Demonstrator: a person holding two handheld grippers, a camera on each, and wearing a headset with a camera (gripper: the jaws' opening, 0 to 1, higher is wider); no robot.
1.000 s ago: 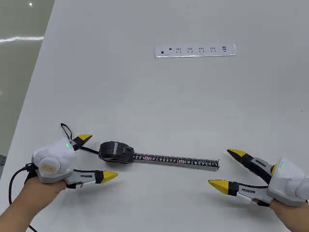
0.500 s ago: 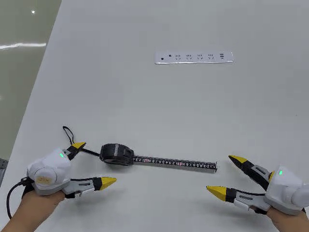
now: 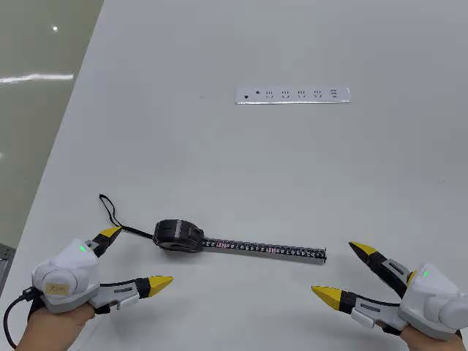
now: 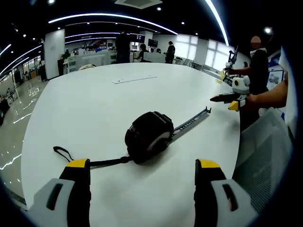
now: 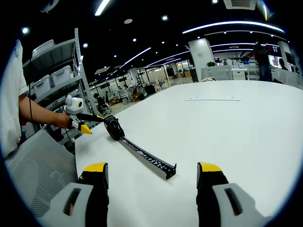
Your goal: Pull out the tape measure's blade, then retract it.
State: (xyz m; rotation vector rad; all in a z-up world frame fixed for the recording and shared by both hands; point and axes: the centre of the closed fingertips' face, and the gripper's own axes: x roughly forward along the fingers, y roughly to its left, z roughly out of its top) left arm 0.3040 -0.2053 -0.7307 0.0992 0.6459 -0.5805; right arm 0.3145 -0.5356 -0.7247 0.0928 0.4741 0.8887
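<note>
A black tape measure [image 3: 177,235] lies on the white table [image 3: 241,168], its dark blade [image 3: 265,250] drawn out to the right and ending in a hook [image 3: 322,255]. A black wrist strap [image 3: 112,210] trails to its left. My left gripper [image 3: 134,257] stands open just left of the case, apart from it; the case [image 4: 149,136] sits ahead of its jaws in the left gripper view. My right gripper [image 3: 344,271] is open, a little right of and below the blade's hook [image 5: 170,172], holding nothing.
A white power strip [image 3: 292,95] lies flat far across the table. The table's left edge [image 3: 55,146] drops to a glossy floor. In the gripper views, people stand in an office with shelving [image 5: 57,71] behind.
Both grippers have drawn back toward the near table edge, away from the tape measure. The tape measure and its blade lie as before; the head camera has shifted.
</note>
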